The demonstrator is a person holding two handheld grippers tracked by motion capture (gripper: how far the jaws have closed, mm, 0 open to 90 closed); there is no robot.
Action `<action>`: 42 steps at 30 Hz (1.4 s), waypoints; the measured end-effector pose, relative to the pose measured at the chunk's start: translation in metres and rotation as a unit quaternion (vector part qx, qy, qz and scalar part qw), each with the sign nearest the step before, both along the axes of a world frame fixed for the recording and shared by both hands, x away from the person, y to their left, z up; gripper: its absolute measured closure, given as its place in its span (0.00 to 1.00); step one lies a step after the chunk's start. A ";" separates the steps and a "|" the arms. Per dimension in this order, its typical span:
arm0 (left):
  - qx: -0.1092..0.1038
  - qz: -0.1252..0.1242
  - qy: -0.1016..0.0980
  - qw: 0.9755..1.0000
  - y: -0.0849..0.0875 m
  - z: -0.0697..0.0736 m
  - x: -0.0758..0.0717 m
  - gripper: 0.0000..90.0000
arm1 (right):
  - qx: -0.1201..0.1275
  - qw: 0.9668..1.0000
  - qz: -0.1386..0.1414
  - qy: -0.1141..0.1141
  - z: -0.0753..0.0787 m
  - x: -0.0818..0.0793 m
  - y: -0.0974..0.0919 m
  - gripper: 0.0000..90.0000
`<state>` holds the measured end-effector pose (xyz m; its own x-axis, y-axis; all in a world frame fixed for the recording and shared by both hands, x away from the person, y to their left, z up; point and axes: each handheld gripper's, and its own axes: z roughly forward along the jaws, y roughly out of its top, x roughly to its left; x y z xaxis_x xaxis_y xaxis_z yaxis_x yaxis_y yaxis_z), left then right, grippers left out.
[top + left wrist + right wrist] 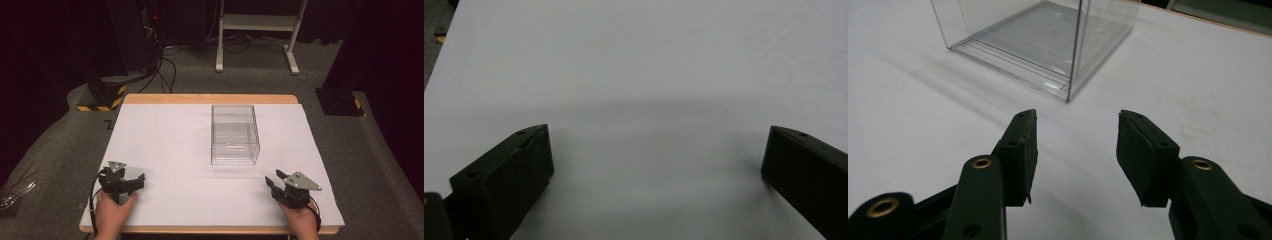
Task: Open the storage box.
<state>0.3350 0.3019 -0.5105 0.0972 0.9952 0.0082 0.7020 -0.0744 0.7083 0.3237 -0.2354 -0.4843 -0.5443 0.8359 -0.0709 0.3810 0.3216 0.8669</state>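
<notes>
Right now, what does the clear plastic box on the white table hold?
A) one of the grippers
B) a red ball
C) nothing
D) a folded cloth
C: the clear box shows only its own see-through walls and floor in the high view and the right gripper view, while the left gripper and right gripper sit open near the table's front edge, apart from it.
</notes>
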 end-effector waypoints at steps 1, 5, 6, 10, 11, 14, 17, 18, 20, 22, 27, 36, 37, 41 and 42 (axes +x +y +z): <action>0.000 0.000 0.000 1.000 0.000 0.000 0.000 0.00 | 0.000 1.000 0.000 0.000 0.000 0.000 0.000 0.57; 0.000 0.000 0.000 1.000 0.000 0.000 0.000 0.00 | 0.005 1.000 0.004 0.005 0.002 0.000 0.011 0.56; 0.000 0.000 0.000 1.000 0.000 0.000 0.000 0.00 | 0.005 1.000 0.004 0.005 0.002 0.000 0.011 0.56; 0.000 0.000 0.000 1.000 0.000 0.000 0.000 0.00 | 0.008 1.000 0.008 0.011 0.003 0.000 0.022 0.56; 0.000 0.000 0.000 1.000 0.000 0.000 0.000 0.00 | 0.009 1.000 0.009 0.011 0.004 -0.001 0.024 0.56; 0.000 0.000 0.000 1.000 0.000 0.000 0.000 0.00 | 0.012 1.000 0.009 0.011 0.005 -0.001 0.027 0.56; 0.000 0.000 0.000 1.000 0.000 0.000 0.000 0.00 | 0.027 0.999 0.011 0.016 0.008 -0.001 0.031 0.57; 0.000 0.000 0.000 1.000 0.000 0.000 0.000 0.00 | 0.027 0.999 0.011 0.016 0.008 -0.001 0.031 0.57; 0.000 0.000 0.000 1.000 0.000 0.000 0.000 0.00 | 0.028 0.999 0.012 0.016 0.010 -0.001 0.032 0.57; 0.000 0.000 0.000 1.000 0.000 0.000 0.000 0.00 | 0.031 0.999 0.012 0.019 0.012 0.000 0.033 0.57; 0.000 0.000 0.000 1.000 0.000 0.000 0.000 0.00 | 0.044 0.999 0.016 0.028 0.016 0.006 0.033 0.56; 0.000 0.000 0.000 1.000 0.000 0.000 0.000 0.00 | 0.037 0.998 0.035 0.029 0.019 0.022 0.048 0.57; 0.000 0.000 0.000 1.000 0.000 0.000 0.000 0.00 | 0.037 0.998 0.035 0.029 0.019 0.022 0.048 0.57; 0.000 0.000 0.000 1.000 0.000 0.000 0.000 0.00 | 0.043 0.998 0.041 0.036 0.021 0.029 0.055 0.57; 0.000 0.000 0.000 1.000 0.000 0.000 0.000 0.00 | 0.044 0.997 0.046 0.033 0.021 0.032 0.058 0.57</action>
